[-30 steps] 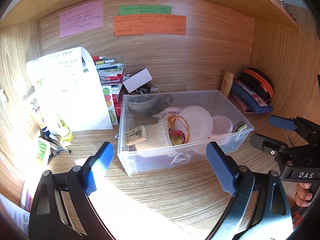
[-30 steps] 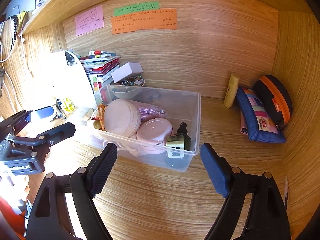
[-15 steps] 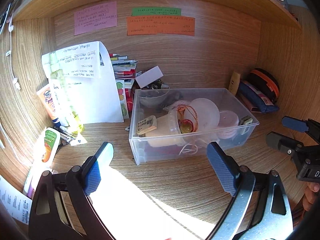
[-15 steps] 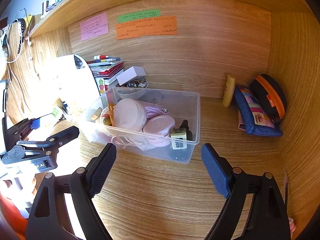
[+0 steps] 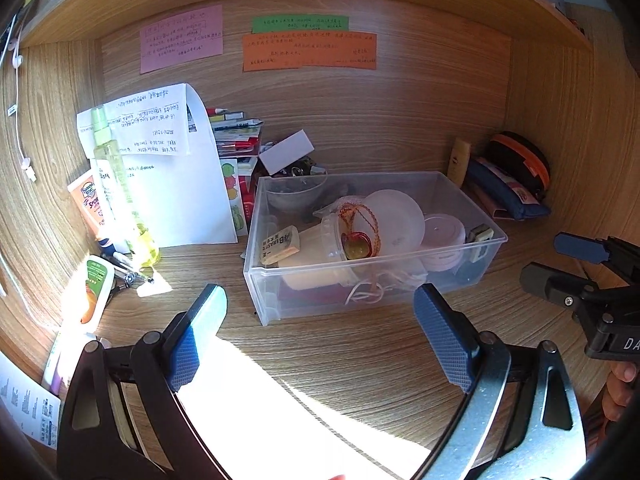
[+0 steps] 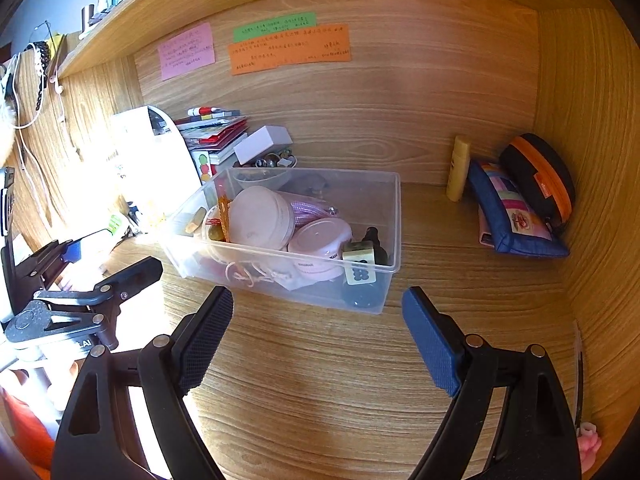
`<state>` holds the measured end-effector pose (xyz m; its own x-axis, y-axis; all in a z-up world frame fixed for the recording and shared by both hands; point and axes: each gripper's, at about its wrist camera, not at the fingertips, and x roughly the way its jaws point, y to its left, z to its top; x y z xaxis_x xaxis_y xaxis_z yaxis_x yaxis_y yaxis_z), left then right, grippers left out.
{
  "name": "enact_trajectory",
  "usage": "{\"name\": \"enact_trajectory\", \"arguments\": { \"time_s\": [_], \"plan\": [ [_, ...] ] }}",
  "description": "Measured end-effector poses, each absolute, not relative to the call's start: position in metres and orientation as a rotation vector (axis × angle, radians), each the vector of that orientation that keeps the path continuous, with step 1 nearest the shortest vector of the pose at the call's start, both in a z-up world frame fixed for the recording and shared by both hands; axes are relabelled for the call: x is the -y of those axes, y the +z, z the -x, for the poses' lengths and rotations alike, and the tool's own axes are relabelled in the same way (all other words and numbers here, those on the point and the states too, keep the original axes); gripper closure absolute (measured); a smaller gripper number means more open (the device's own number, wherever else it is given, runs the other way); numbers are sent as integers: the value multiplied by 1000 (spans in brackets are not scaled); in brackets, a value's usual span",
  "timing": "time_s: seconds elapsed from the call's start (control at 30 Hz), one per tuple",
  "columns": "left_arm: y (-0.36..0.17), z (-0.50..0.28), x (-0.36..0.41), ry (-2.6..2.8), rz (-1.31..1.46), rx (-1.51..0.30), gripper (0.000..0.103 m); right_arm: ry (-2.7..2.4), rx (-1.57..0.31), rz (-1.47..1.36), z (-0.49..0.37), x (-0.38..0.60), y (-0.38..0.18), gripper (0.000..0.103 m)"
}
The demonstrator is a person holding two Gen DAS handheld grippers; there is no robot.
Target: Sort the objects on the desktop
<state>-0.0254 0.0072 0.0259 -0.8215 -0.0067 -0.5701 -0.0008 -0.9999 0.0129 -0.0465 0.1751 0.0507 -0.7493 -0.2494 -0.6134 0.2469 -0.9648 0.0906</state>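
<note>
A clear plastic bin (image 5: pixel 256 220) stands mid-desk, also in the right wrist view (image 6: pixel 394 220). In it lie an eraser (image 5: pixel 280 244), a jar with a red cord (image 5: pixel 348 236), round pink cases (image 6: pixel 320 240), a dark bottle (image 6: pixel 372 240) and a dotted block (image 6: pixel 360 266). My left gripper (image 5: pixel 320 304) hangs open and empty in front of the bin. My right gripper (image 6: pixel 318 300) is open and empty too, short of the bin's near right corner. Each gripper shows at the edge of the other's view: the right gripper (image 5: pixel 580 264) and the left gripper (image 6: pixel 80 264).
Two zip pouches (image 6: pixel 516 208) and a yellow tube (image 6: pixel 458 168) lean in the back right corner. At the left stand white papers (image 5: pixel 172 168), a spray bottle (image 5: pixel 116 184), tubes (image 5: pixel 90 288), pens and stacked books (image 5: pixel 236 132). Sticky notes hang on the back wall.
Both views have drifted only slightly. The bin and its contents lie as before, and both grippers stay open.
</note>
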Motion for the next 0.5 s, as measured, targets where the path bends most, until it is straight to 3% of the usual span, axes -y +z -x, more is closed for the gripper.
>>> {"name": "enact_trajectory", "arguments": {
  "time_s": [0.5],
  "plan": [
    [29,24,-8,-3030,-939,14,7,-2692,22,-963,51,-172,50,18]
  ]
}}
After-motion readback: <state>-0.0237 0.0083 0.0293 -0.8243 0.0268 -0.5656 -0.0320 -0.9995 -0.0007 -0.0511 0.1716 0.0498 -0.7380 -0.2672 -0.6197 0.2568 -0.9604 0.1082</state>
